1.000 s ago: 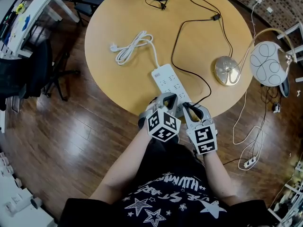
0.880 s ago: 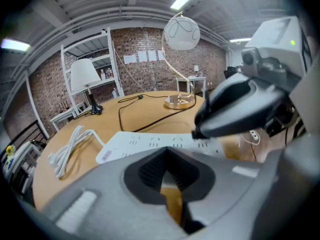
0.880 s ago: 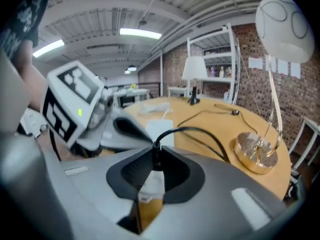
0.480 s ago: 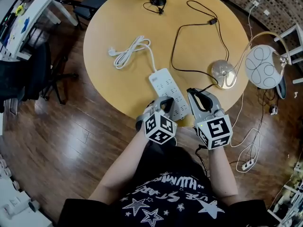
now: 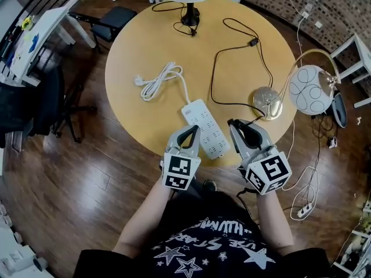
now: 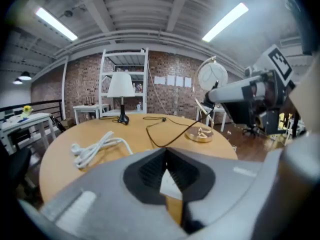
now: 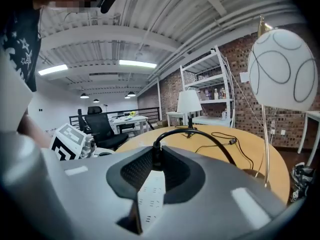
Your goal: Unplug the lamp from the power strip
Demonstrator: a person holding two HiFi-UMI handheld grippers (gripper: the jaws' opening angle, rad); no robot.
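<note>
Black plug [image 7: 156,156] is clamped in the right tool [image 5: 235,124], it seems already out of the white power strip [image 5: 200,117], just right of its near end. Left tool [image 5: 192,130], closed and empty, hangs at the strip's left edge, equally near.

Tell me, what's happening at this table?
A person works two handheld grippers over a round wooden table. The right gripper, jaws just eased slightly wider, pinches the black plug of the gold-based lamp, lifted clear of the white power strip. The left gripper hangs beside the strip, jaws together, empty.
</note>
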